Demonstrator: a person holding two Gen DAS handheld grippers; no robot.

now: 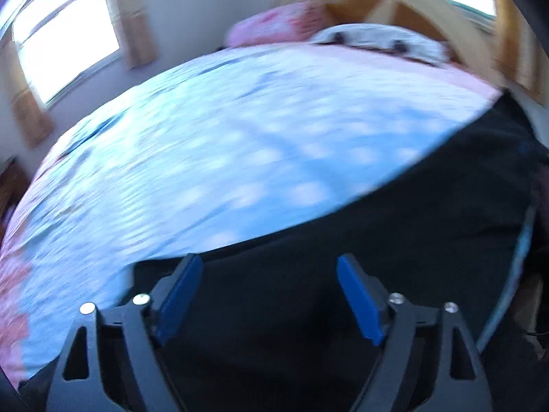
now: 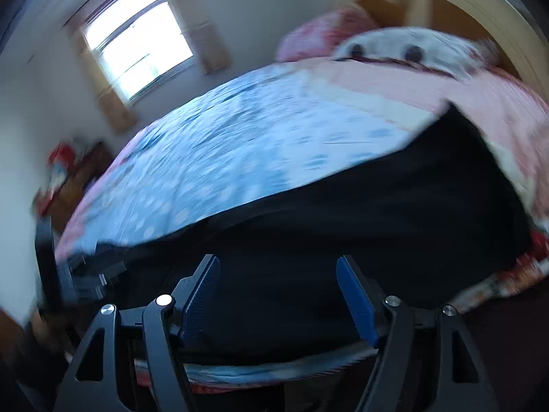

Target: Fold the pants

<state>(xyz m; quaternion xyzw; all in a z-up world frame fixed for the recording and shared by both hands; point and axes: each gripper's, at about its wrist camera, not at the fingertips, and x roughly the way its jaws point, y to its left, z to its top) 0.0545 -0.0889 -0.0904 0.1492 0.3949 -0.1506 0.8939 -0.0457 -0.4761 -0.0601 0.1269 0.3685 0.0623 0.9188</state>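
Both tools, left tool point(image 1: 269, 297) and right tool point(image 2: 278, 298), gape wide and empty just above black pants point(image 2: 360, 223), lying crosswise along the bed's point(image 2: 240, 144) near edge.

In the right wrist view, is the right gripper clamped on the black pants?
No. The right gripper stands open above the black pants, its blue pads apart with no fabric pinched between them.

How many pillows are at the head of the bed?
2: a pink pillow toward the window side, and a white pillow with dark spots beside it against the wooden headboard. Others may be hidden.
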